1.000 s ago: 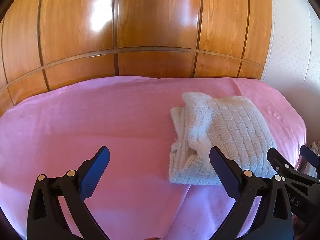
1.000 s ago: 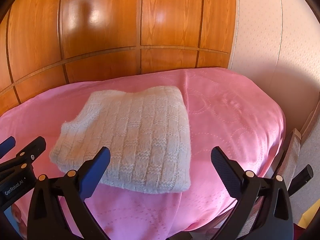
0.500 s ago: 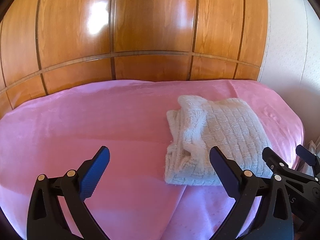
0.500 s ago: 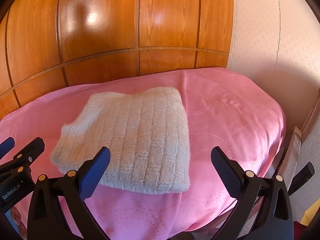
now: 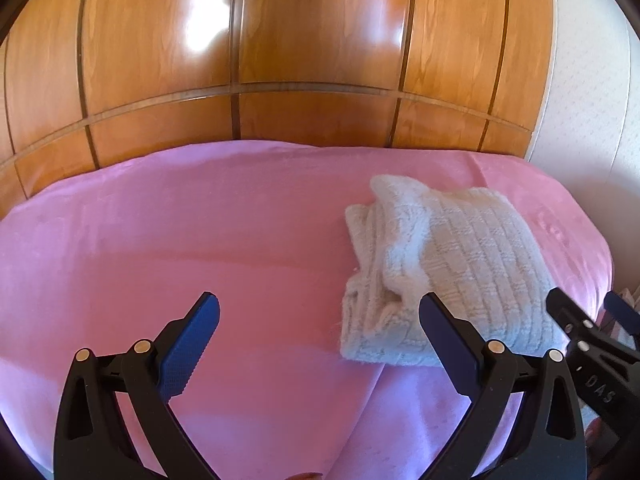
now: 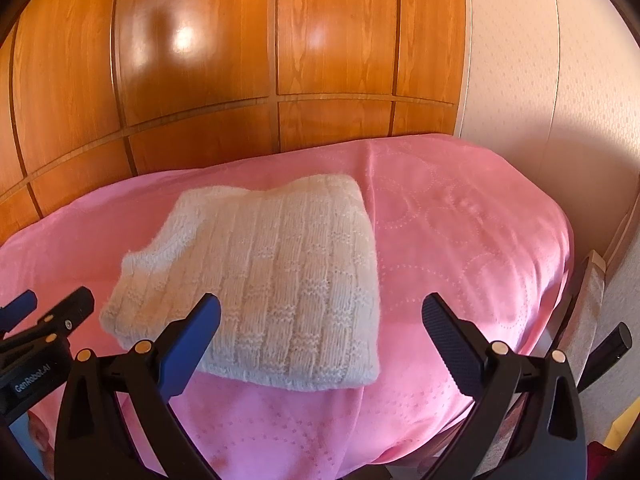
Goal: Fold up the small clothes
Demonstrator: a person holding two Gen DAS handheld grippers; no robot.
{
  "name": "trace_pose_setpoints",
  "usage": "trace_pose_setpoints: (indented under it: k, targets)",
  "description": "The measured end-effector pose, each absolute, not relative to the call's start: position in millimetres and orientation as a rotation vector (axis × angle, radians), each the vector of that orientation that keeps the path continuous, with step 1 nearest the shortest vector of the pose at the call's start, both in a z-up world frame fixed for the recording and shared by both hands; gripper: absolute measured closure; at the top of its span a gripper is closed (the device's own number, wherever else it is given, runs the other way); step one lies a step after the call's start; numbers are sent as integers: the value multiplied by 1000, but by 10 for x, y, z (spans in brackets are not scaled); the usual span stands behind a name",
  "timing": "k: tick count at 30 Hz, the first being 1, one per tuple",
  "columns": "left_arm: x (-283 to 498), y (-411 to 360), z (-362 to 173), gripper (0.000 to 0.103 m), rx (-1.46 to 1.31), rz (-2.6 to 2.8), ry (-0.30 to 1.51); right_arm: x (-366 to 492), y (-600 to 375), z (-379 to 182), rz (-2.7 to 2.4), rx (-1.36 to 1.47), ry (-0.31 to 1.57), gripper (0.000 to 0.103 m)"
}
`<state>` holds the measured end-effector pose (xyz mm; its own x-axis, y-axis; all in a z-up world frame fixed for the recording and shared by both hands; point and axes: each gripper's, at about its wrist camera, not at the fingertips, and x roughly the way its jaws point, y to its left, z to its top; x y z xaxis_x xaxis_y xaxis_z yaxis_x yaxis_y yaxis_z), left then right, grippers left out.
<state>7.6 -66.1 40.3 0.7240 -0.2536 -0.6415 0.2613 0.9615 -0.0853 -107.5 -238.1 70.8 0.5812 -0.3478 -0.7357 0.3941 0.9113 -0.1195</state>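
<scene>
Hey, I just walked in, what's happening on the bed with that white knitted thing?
A person is folding small clothes with a hand-held gripper in each hand. The white knitted garment lies folded into a compact rectangle on the pink bedspread, in front of the wooden panelling. The left hand-held gripper and the right hand-held gripper are both open, held above the bed near the garment, gripping nothing. The fold looks finished.

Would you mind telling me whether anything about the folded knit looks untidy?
Mostly tidy. The white knit garment lies folded on the pink bedspread, but its left edge is bunched, with layers showing unevenly. Both tools are open and clear.
</scene>
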Motion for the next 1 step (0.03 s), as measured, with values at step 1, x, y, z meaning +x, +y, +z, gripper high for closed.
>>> trace_pose_setpoints:
  k: [1]
  targets:
    - [76,-663,396,4,11,-283,708,-1071,-2389,703,-435,62,847,2]
